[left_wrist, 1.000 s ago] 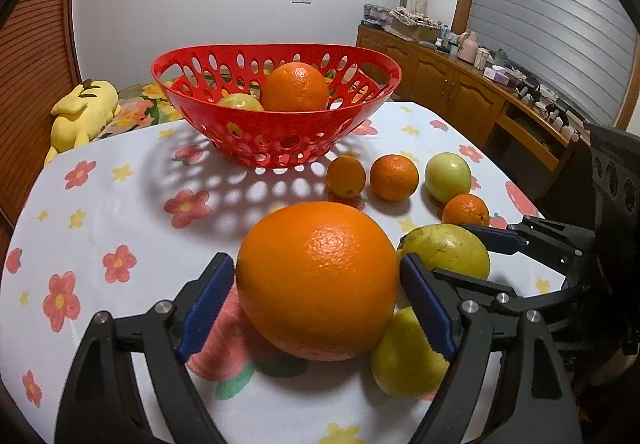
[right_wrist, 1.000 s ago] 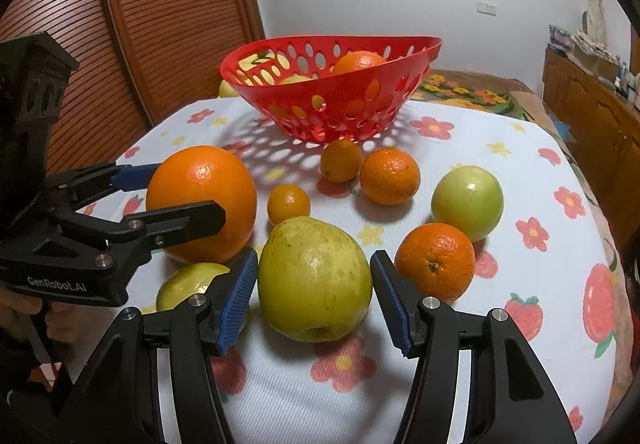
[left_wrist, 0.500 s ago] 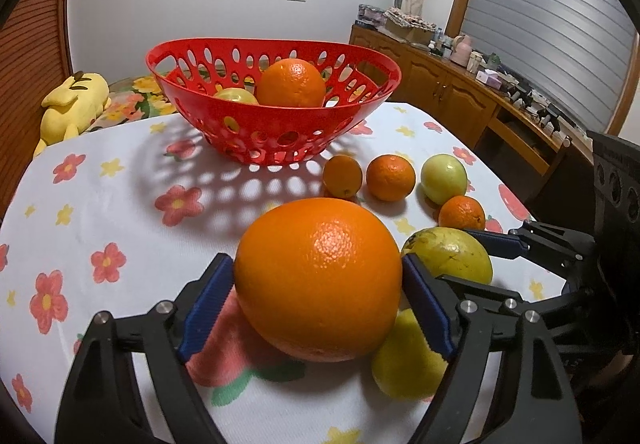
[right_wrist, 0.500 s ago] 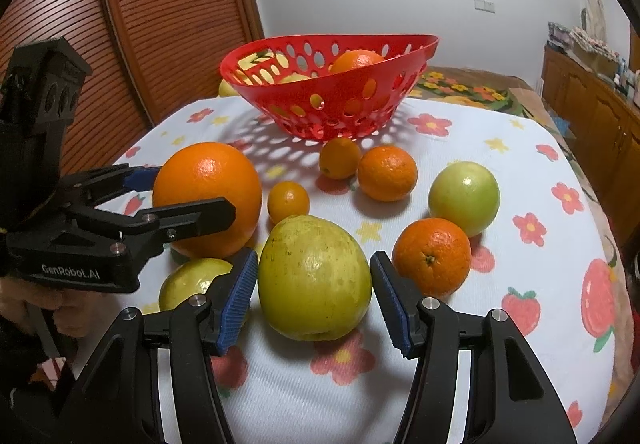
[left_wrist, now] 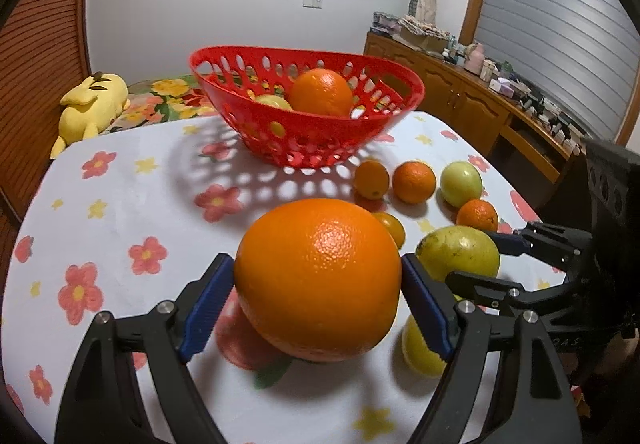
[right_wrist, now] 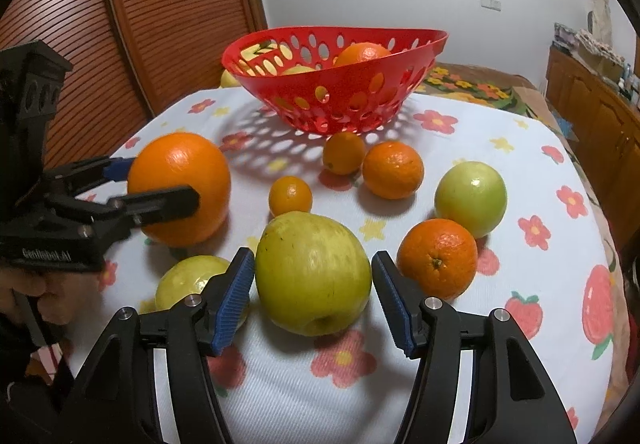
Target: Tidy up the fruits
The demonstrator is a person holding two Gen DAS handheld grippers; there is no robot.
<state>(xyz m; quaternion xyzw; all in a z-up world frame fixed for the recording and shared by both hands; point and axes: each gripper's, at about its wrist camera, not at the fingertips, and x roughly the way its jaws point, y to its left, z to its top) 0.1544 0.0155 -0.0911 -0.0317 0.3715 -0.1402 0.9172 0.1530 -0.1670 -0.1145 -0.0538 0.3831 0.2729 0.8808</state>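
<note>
Left wrist view: my left gripper (left_wrist: 318, 296) pinches the big orange (left_wrist: 318, 280), raised just off the tablecloth (left_wrist: 112, 212) in front of the red basket (left_wrist: 304, 124).

My right gripper (right_wrist: 314, 300) has just eased wider around the yellow-green apple (right_wrist: 314, 274), which sits on the cloth between its pads, a gap showing on the right. The orange is round and smooth, so I judge it could slip or roll out, knock the small oranges near it, or clip the basket rim. The lemon (right_wrist: 192, 280) beside my right pad could get nudged. Around us: flowered cloth, a wooden cabinet (left_wrist: 472, 112), a slatted door (right_wrist: 140, 4), a yellow plush toy (left_wrist: 90, 104).
</note>
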